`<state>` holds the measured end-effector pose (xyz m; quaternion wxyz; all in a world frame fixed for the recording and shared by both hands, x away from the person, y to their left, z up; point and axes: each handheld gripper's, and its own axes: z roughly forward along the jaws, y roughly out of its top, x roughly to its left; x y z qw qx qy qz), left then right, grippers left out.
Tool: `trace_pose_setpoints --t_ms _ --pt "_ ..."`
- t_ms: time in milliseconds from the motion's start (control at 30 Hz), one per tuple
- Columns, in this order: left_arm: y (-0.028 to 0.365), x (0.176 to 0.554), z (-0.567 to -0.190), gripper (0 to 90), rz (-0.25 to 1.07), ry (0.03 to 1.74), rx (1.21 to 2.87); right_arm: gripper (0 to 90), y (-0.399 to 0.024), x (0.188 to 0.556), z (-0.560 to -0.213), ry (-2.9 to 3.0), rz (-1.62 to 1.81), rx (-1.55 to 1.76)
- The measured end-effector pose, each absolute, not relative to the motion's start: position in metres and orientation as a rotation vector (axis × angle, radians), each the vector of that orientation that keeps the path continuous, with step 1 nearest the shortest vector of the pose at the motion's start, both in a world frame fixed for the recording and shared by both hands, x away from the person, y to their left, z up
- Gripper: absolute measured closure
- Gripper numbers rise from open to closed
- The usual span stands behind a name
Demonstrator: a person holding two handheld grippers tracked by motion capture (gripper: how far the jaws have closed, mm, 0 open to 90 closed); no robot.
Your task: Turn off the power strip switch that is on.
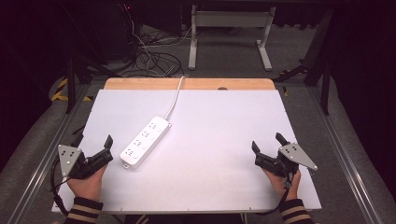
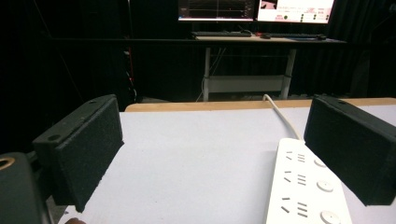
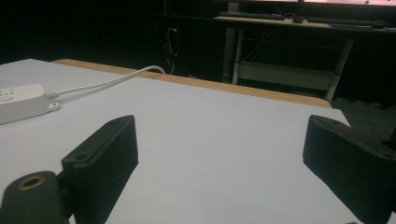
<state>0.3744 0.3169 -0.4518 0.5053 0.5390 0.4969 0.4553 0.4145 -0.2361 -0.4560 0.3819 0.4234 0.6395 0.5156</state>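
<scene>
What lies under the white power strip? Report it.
The power strip lies flat on the white table surface, which shows bare all around it. Its cord runs off the far wooden edge. The patch of surface directly beneath the strip is covered.

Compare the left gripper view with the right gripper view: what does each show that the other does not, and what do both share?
Left gripper view alone: the power strip's socket face with its round buttons, and lit monitors above the far desk. Right gripper view alone: the strip's cable end and a small red light in the dark. Both: open black jaws, the white table, the white cable, the wooden far edge.
</scene>
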Motion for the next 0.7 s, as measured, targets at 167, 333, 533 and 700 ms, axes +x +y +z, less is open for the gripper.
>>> trace_pose_setpoints --t_ms 167,333,533,700 --pt "0.3186 0.3719 -0.4517 5.0 1.107 1.205 1.298 11.1 -0.2322 0.4150 -0.4557 1.640 1.309 1.070" --pt "0.3185 0.3733 -0.4526 5.0 1.108 1.204 1.304 11.1 -0.2331 0.4153 -0.4563 1.643 1.316 1.072" --pt "0.3173 0.3746 -0.4525 5.0 1.096 1.200 1.306 11.1 -0.2342 0.4139 -0.4557 1.638 1.312 1.076" --pt "0.3178 0.3757 -0.4527 5.0 1.095 1.202 1.311 11.1 -0.2348 0.4136 -0.4559 1.639 1.310 1.079"
